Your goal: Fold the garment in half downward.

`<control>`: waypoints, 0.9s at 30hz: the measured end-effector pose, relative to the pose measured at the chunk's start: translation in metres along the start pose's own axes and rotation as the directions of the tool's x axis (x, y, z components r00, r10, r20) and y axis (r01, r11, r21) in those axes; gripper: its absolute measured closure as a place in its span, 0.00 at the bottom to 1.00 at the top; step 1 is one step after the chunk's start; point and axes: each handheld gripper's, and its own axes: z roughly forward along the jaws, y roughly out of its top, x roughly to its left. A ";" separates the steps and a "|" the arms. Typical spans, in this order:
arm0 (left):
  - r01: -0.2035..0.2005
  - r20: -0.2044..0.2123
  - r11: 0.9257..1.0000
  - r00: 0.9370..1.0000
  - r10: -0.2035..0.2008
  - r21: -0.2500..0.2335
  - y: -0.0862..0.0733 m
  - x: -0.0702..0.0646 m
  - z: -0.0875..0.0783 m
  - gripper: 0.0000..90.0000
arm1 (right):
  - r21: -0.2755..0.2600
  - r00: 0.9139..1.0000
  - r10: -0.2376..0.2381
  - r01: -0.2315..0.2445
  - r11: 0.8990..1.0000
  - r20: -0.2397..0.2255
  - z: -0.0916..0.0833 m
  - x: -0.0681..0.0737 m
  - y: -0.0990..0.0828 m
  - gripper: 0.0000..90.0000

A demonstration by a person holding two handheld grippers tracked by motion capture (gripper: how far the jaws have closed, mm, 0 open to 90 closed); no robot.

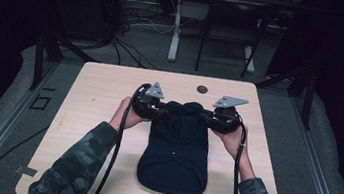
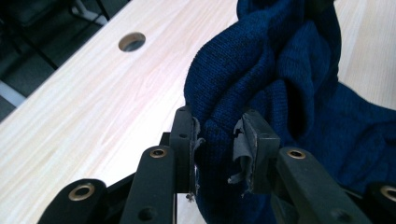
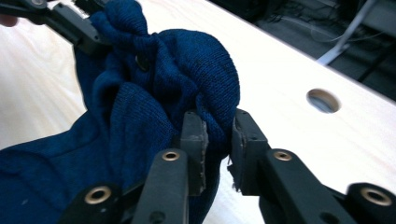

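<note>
— Folding looks like the step in hand: both grippers pinch the far end of the dark blue knit garment (image 1: pixel 176 148), which lies down the middle of the table (image 1: pixel 100 87) with its near hem flat toward the person.

— How are they holding it?

— The left gripper (image 2: pixel 218 142) has its jaws drawn narrow on a bunched fold of knit, cloth pressed between the worn pads (image 2: pixel 240 149). The right gripper (image 3: pixel 218 137) does the same on the opposite side of that far end. In the high view the left gripper (image 1: pixel 154 109) and right gripper (image 1: pixel 210 117) face each other across the lifted, gathered cloth.

— And the next move?

— My guess is that the gathered end gets carried toward the near hem and laid down. That calls for both hands travelling together at one height, so the fold lands square and the knit does not twist or slip out of one clamp.

— Any brand, label or writing?

— None I can read. A small dark round thing (image 3: pixel 140 59), perhaps a button or snap, sits in the folds, and a pale speck shows on the flat part; neither carries legible text. The round hole (image 1: pixel 202 89) in the table is unmarked.
</note>
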 end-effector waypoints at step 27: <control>-0.010 -0.002 1.000 1.000 0.010 -0.017 -0.006 -0.003 -0.001 0.66 | -0.034 1.000 0.020 -0.020 0.999 0.006 0.006 0.002 -0.003 0.88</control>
